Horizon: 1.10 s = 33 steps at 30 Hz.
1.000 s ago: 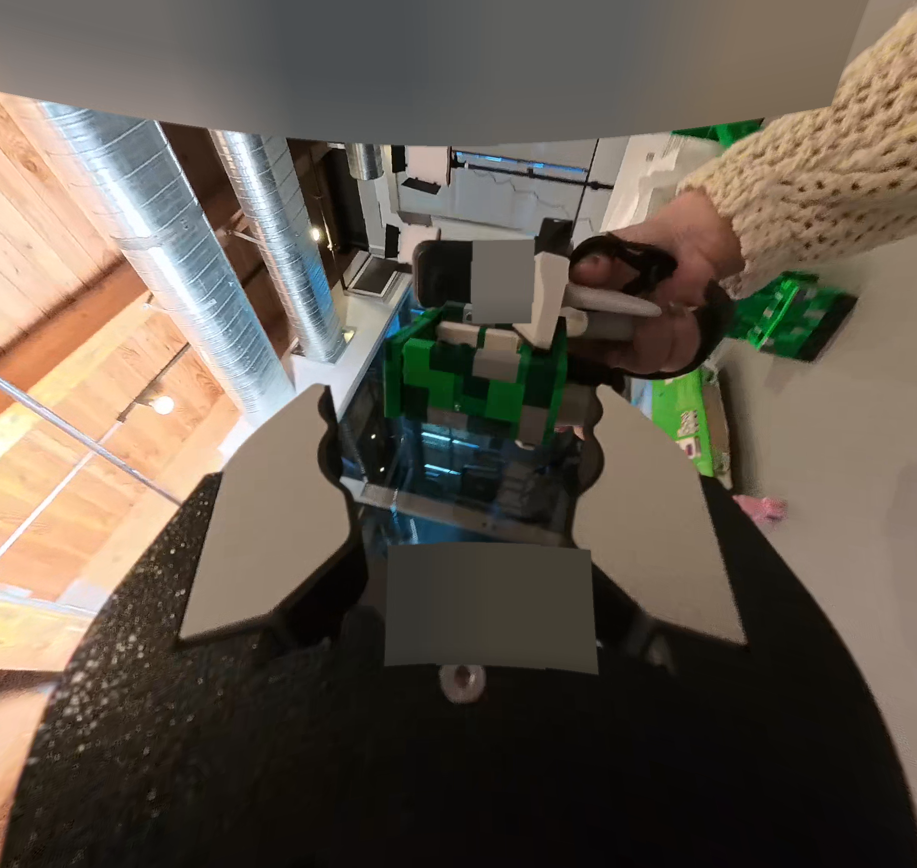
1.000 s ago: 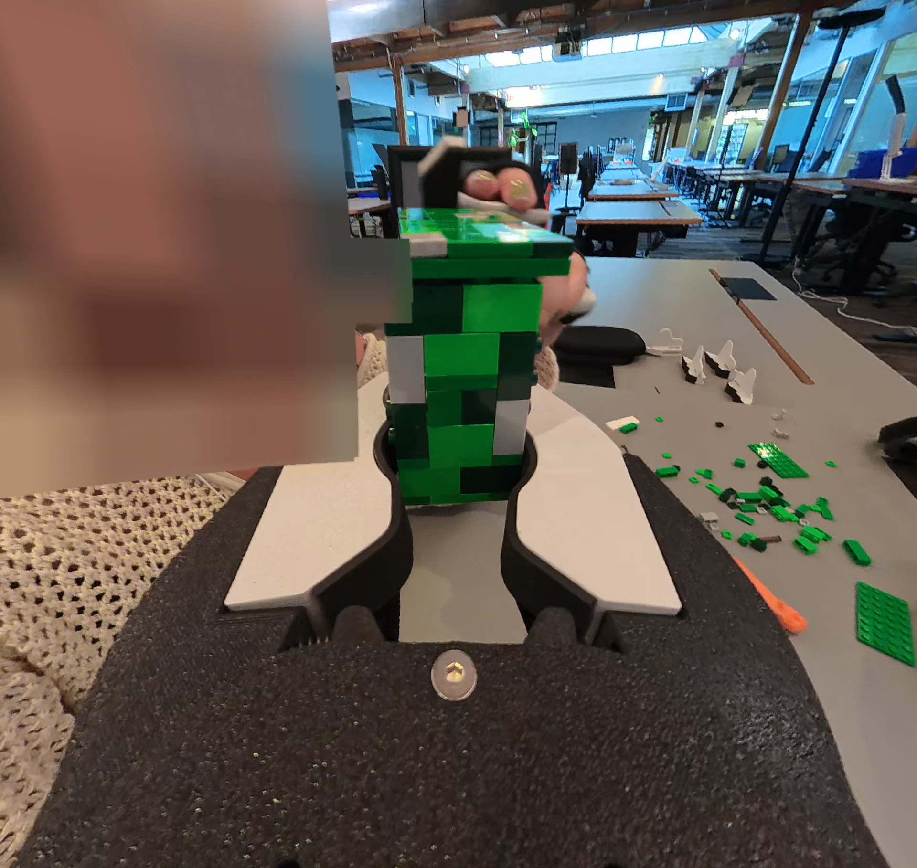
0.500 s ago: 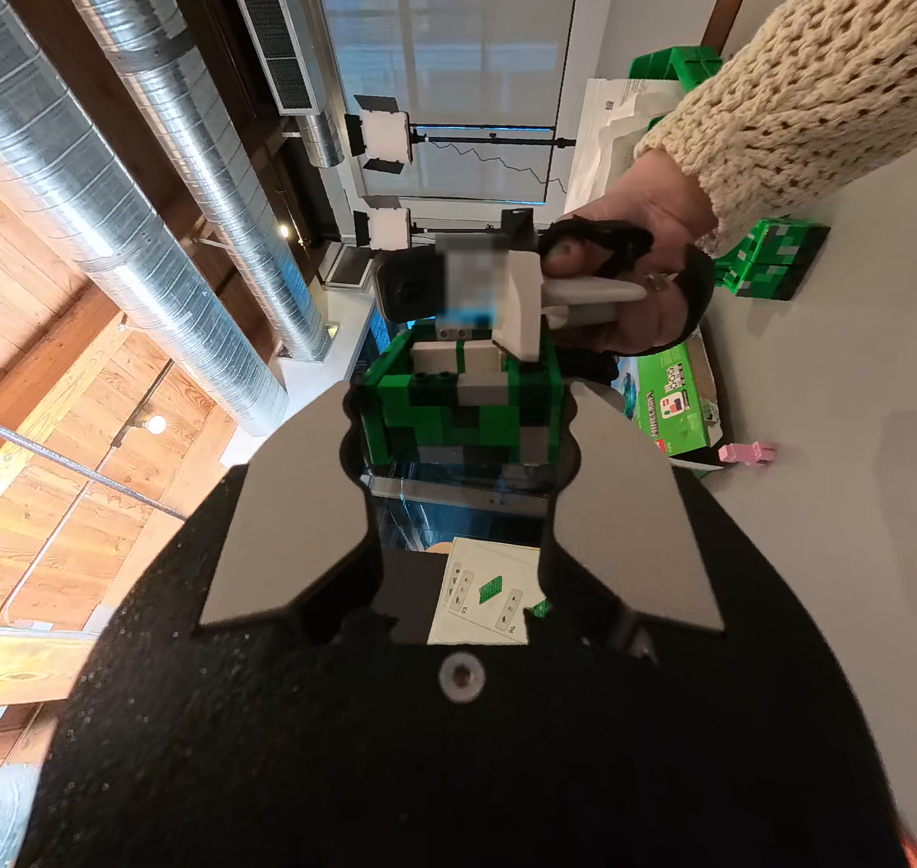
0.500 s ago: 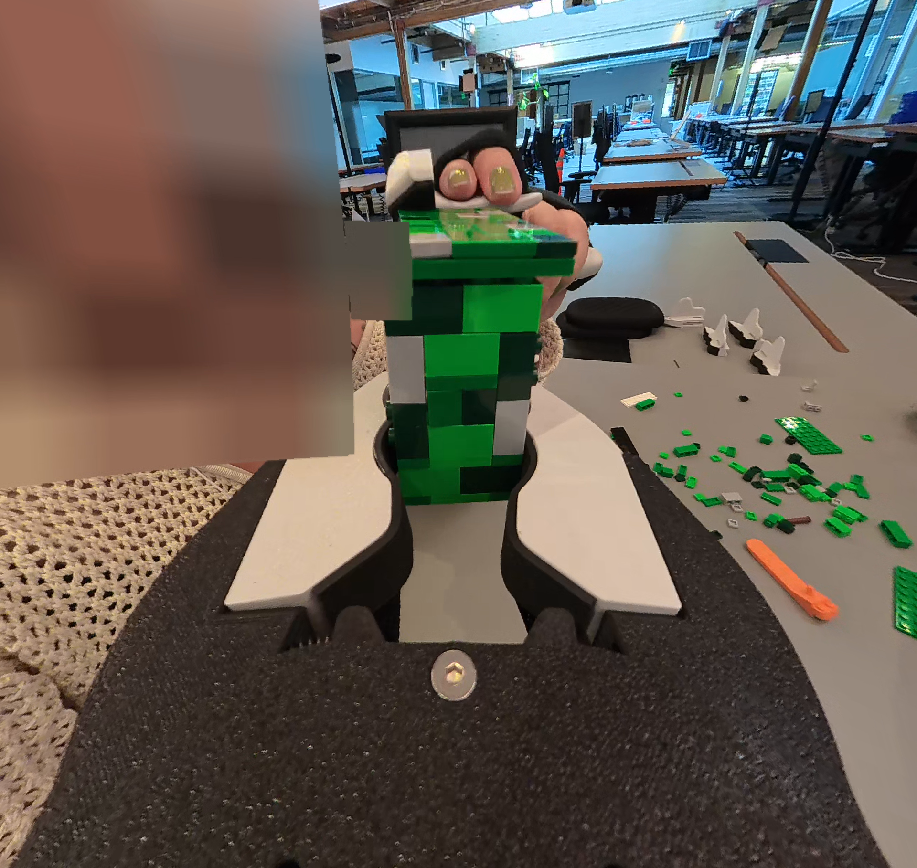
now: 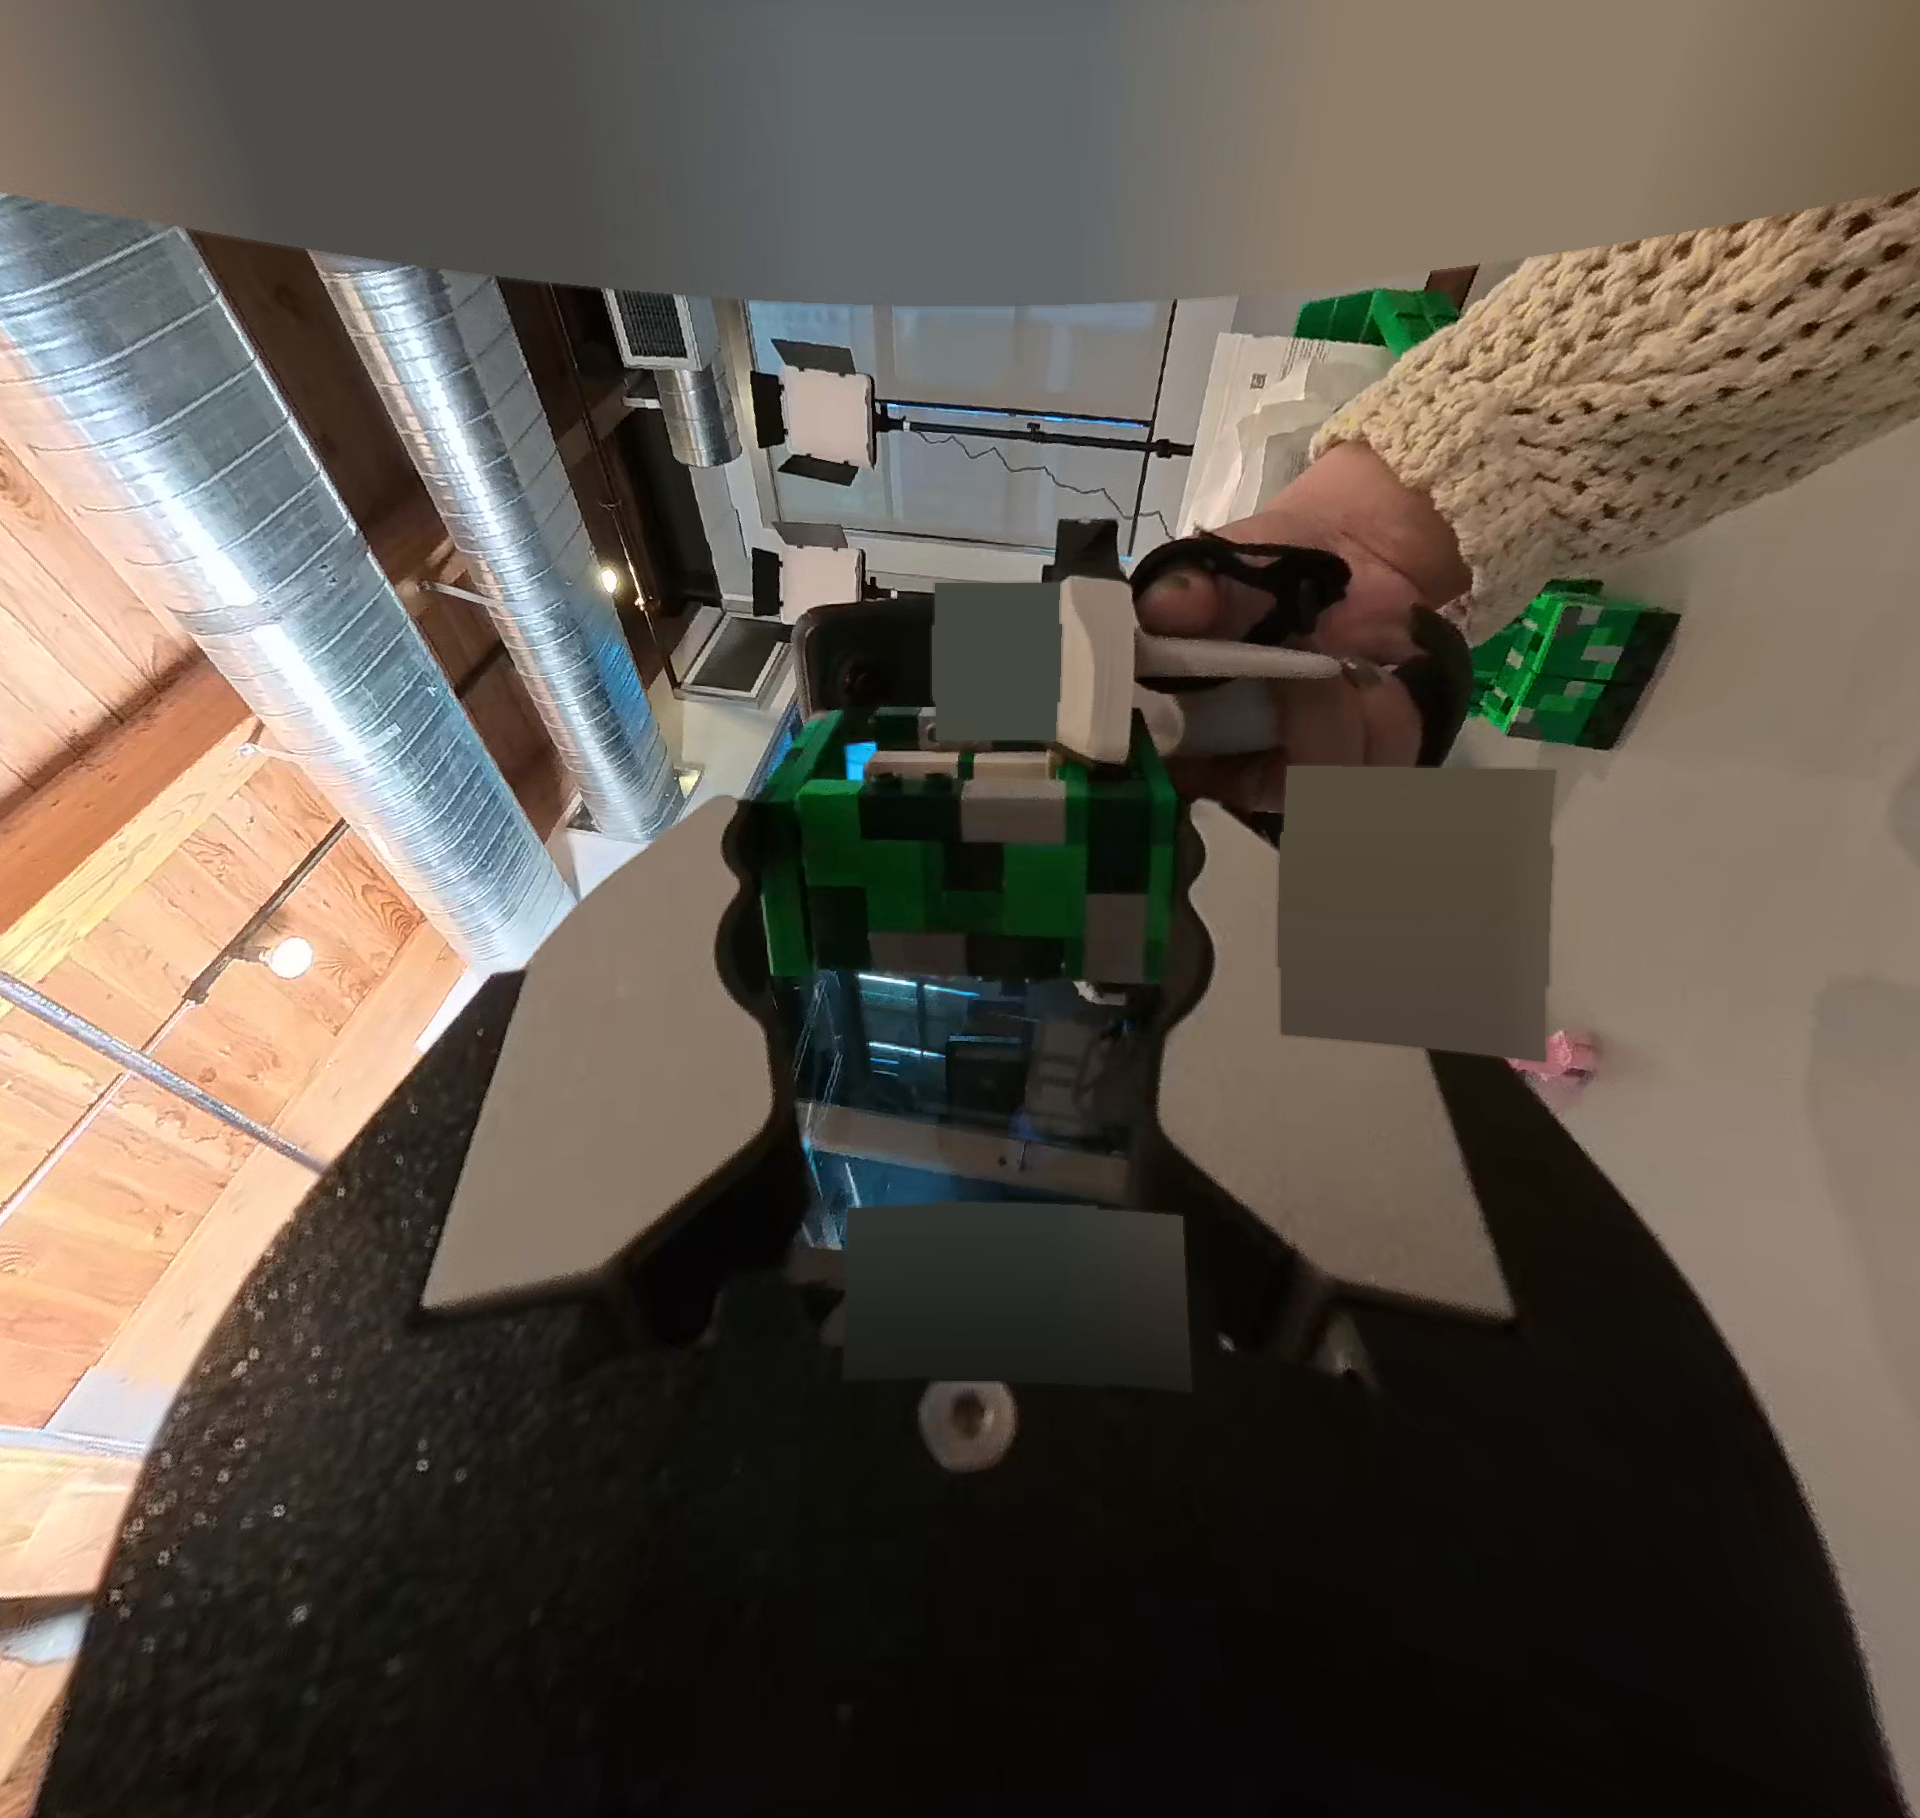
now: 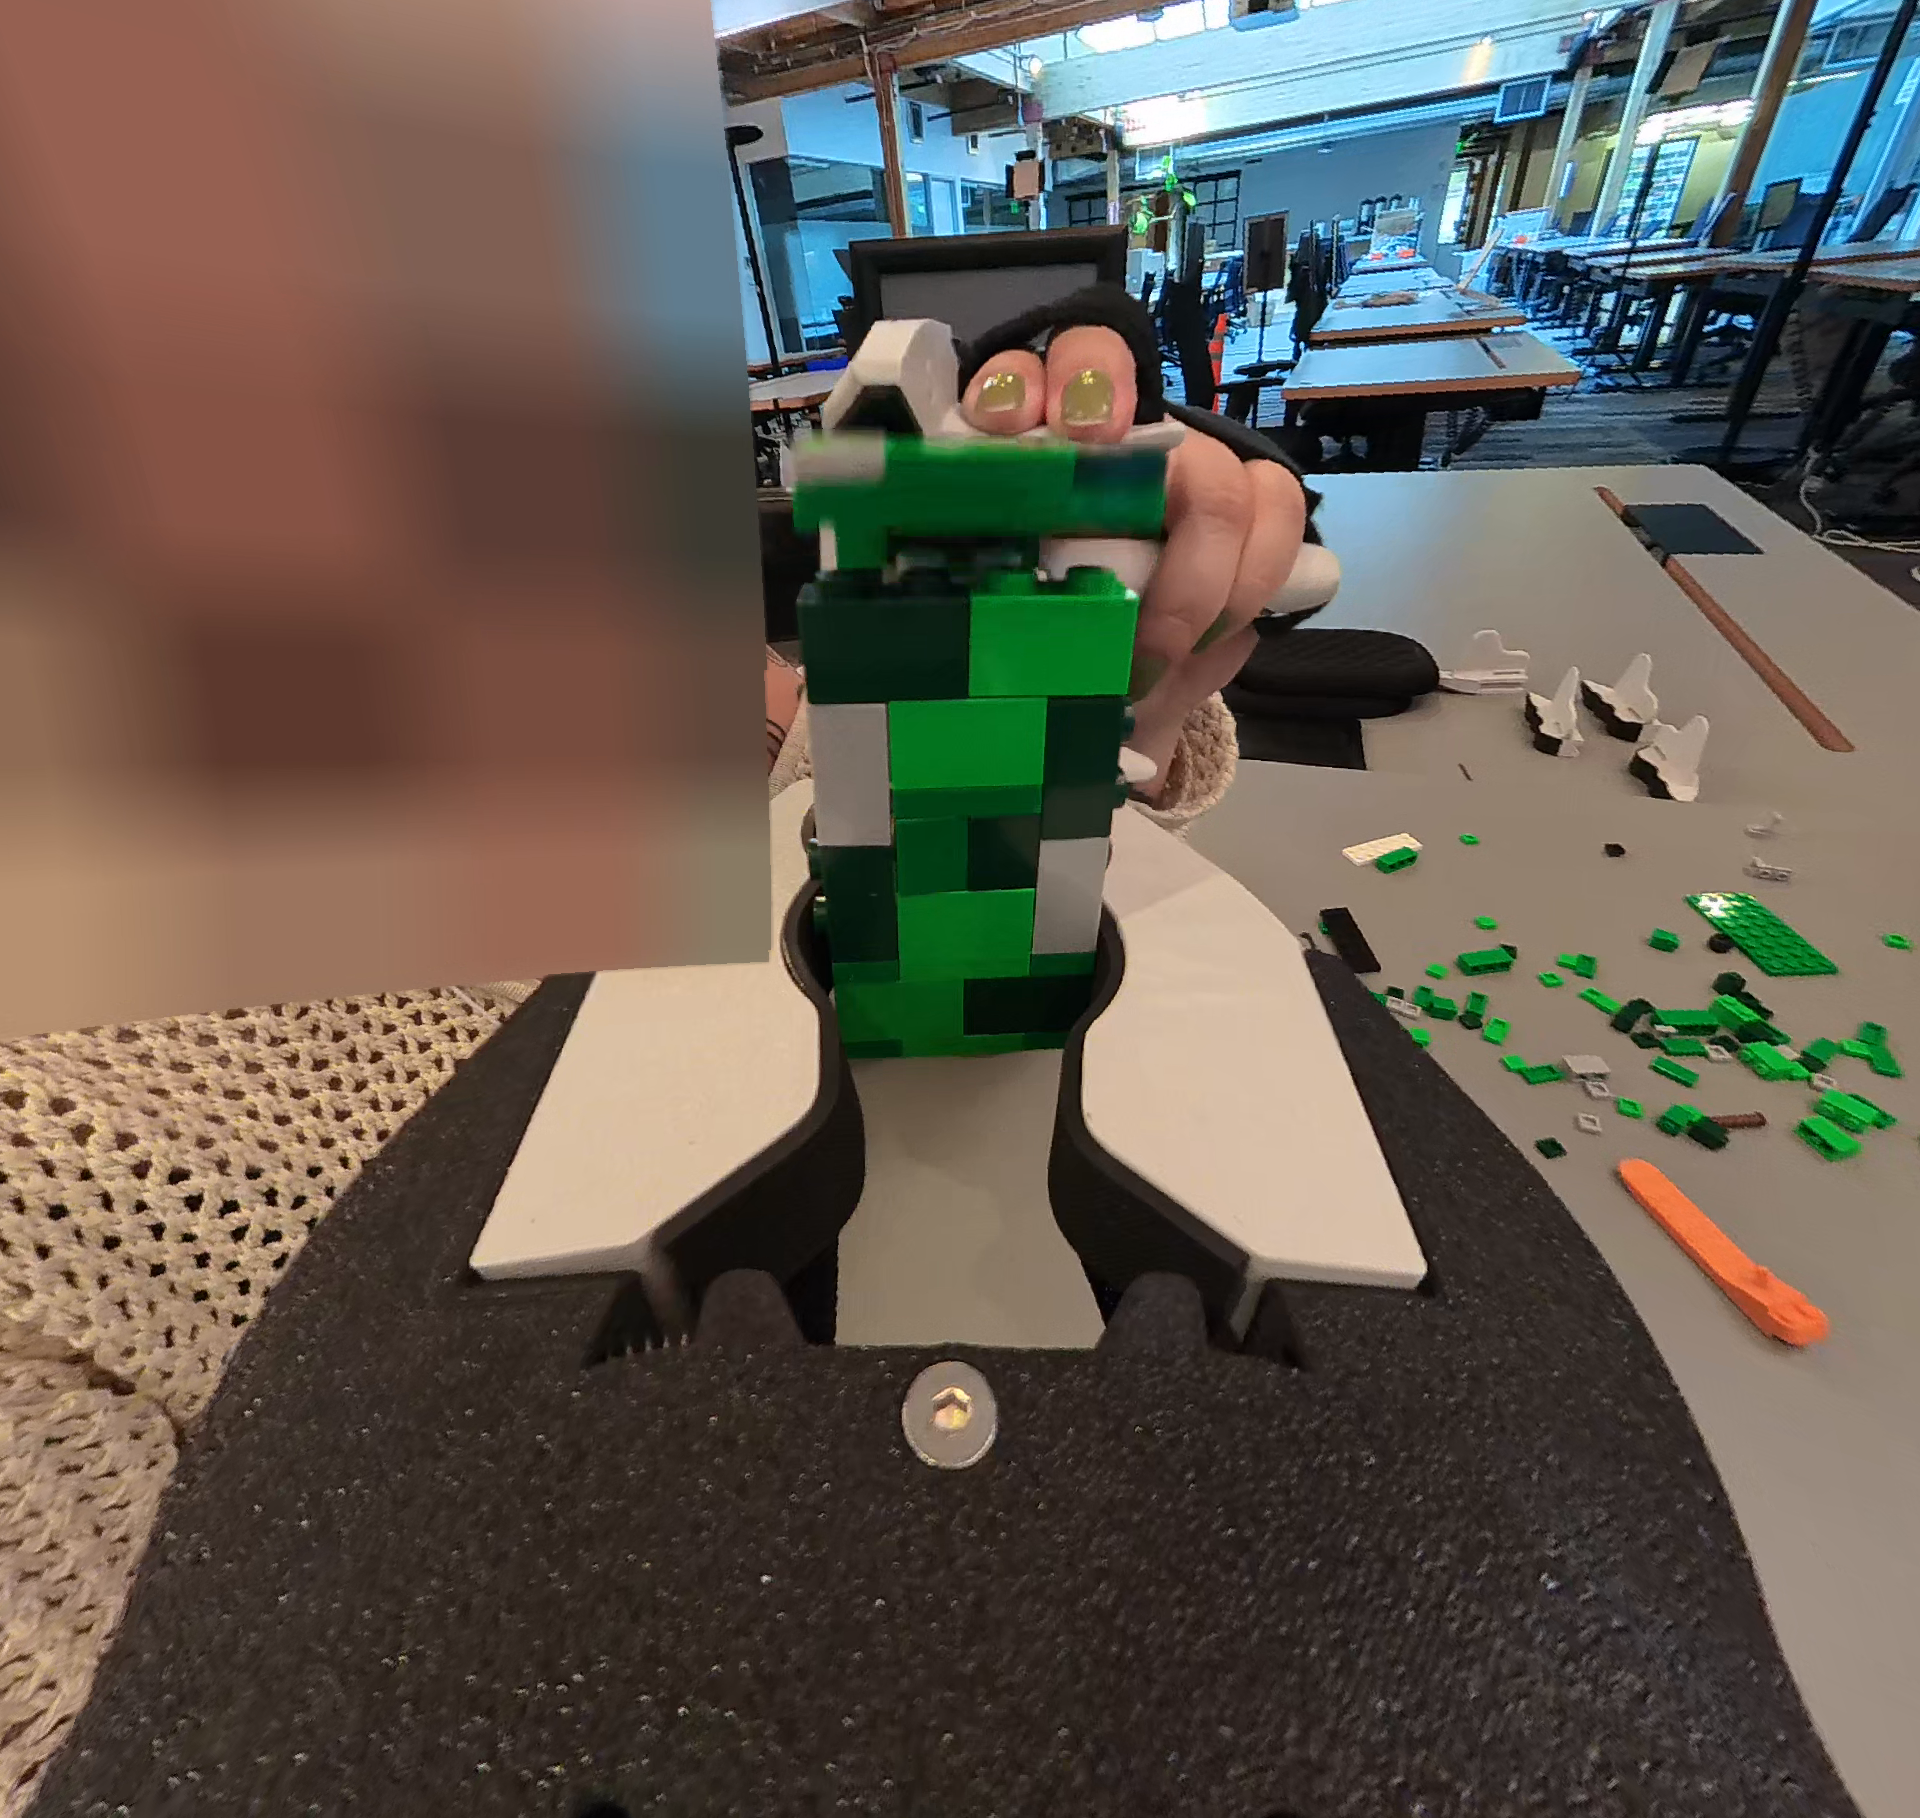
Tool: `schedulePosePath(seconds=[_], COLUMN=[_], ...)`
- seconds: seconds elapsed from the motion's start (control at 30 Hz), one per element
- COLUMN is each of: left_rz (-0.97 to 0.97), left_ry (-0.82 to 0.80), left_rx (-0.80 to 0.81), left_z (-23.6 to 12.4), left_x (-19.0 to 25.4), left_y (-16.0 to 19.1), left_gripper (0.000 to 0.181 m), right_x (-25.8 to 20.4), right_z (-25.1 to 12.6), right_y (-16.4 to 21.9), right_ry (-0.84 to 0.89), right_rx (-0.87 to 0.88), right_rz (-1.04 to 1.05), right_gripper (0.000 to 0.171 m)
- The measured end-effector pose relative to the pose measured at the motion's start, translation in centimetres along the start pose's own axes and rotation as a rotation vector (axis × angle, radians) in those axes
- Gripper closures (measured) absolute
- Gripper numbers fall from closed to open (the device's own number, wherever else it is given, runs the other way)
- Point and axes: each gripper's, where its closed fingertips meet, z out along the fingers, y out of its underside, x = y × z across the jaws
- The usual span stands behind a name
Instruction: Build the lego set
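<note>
A tall green, dark-green and grey lego tower stands up out of my right gripper, which is shut on its lower end. A flat green top layer sits tilted just above the tower, with a gap and bare studs under it. In the left wrist view my left gripper is shut on this green piece, one finger on each side. A hand holds the right gripper behind it. A hand holds the left gripper behind the tower top.
Loose green pieces, a green plate and an orange brick separator lie on the grey table to the right. White parts and a black case lie farther back. Another green build lies on the table. My two grippers' fingertips are within a few centimetres of each other.
The top green layer sat flush on the tower; now it is lifted and tilted off it. The left view has swung and the green piece stays between the left fingers.
</note>
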Motion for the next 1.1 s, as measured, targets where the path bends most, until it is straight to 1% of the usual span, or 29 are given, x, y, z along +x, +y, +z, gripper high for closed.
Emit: schedulePosePath(seconds=[0.17, 0.37, 0.5, 0.63, 0.8, 1.1], left_rz=[0.009, -0.005, -0.002, -0.025, -0.048, -0.062], left_ry=[0.008, 0.028, 0.026, 0.025, 0.046, 0.058], left_rx=[-0.020, -0.015, -0.001, 0.007, 0.003, 0.034], left_z=[-0.17, -0.32, -0.69, -0.62, -0.39, -0.32], left_x=[-0.06, 0.10, -0.13, -0.18, 0.14, 0.32], left_y=[0.27, 0.33, 0.19, 0.13, 0.30, -0.31], left_gripper=[0.107, 0.107, 0.110, 0.110, 0.106, 0.106], right_x=[0.26, 0.31, 0.24, 0.12, 0.16, -0.25], right_z=[0.15, 0.33, 0.66, 0.62, 0.45, 0.62], right_y=[0.00, 0.32, 0.51, 0.38, 0.69, 0.80], right_ry=[0.036, 0.030, 0.016, 0.002, 0.027, 0.007], right_rx=[-0.014, -0.029, -0.035, -0.025, -0.056, -0.066], right_rz=[-0.007, 0.001, 0.005, 0.015, -0.004, -0.010], right_gripper=[0.129, 0.129, 0.129, 0.130, 0.129, 0.130])
